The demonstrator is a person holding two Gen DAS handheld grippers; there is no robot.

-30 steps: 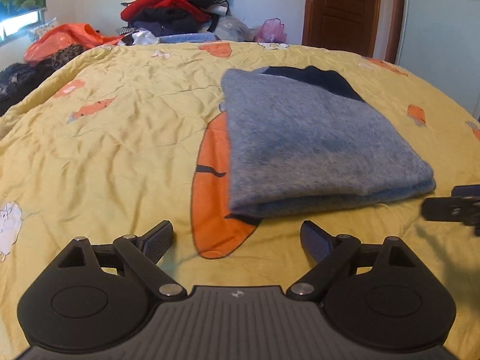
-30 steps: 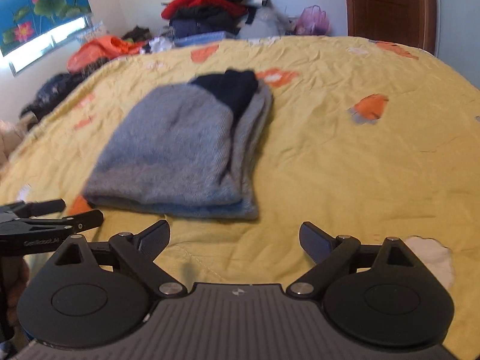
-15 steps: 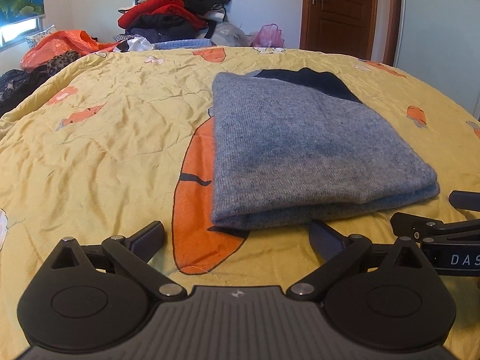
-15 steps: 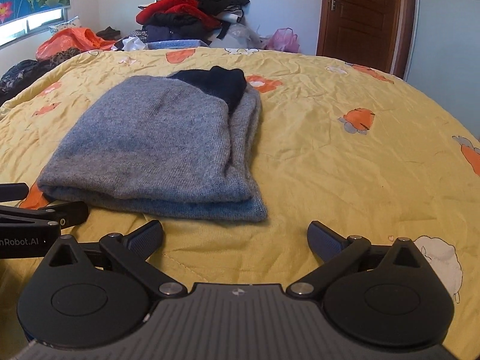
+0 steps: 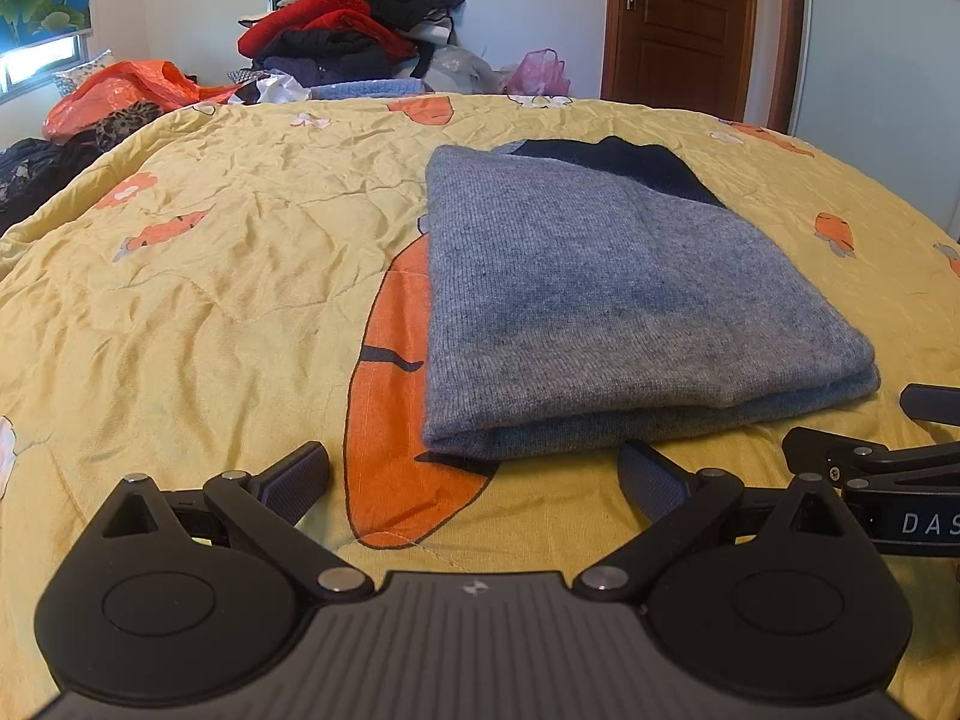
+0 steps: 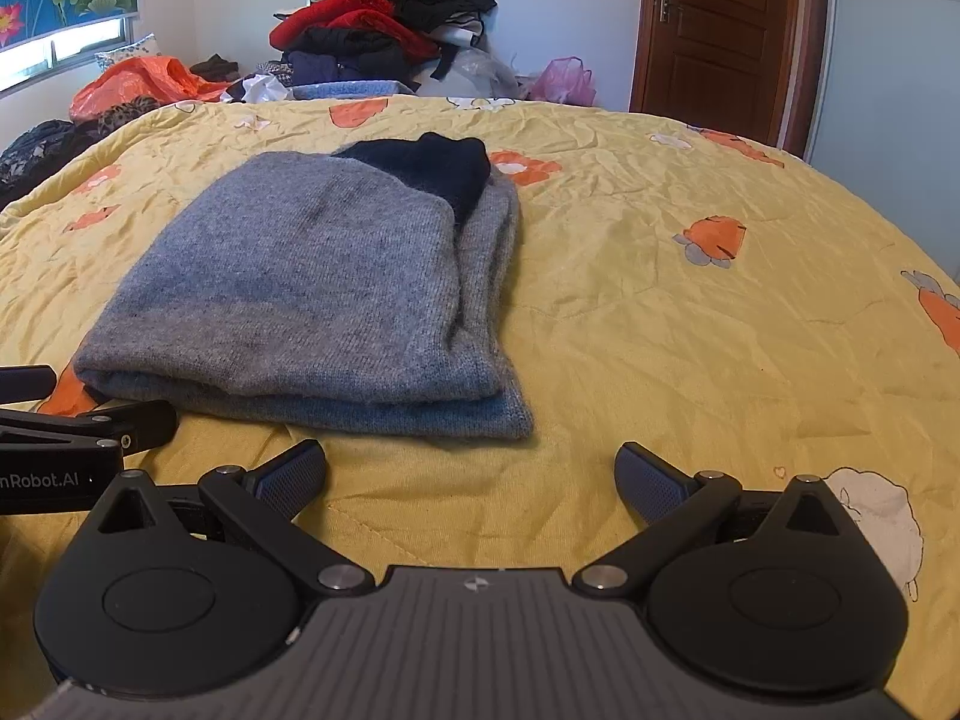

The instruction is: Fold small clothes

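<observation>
Big bed (image 5: 198, 276) under a wrinkled yellow quilt with orange carrot prints fills both views; its far edge curves along the wall, where a clothes pile (image 5: 348, 30) of red, black and blue stuff stacks up beside a pink bag (image 5: 537, 73). Orange bag (image 5: 120, 93) and dark clothes sit off the far left edge. Brown door (image 5: 681, 18) at far right, closed, beyond the bed's right edge. Lots of bare quilt left of the sweater in the left wrist view and right of it in the right wrist view, free all the way to the edges. Sweater (image 5: 606, 300) is grey knit, folded into a flat stack near the quilt's middle, dark navy part at its far end, folded edge toward the cameras with layers showing, bluish bottom layer sticking out slightly at the near right corner. It partly covers a big carrot print (image 5: 390, 420). Left gripper (image 5: 474, 477) sits low just short of the sweater's near edge, jaws spread wide after just opening, nothing between them, right finger just beside the fold, touching or not I can't tell. Right gripper (image 6: 471, 477) likewise wide apart after just opening, empty, near the sweater's near right corner, not touching. Each gripper shows at the edge of the other's view, close alongside.
</observation>
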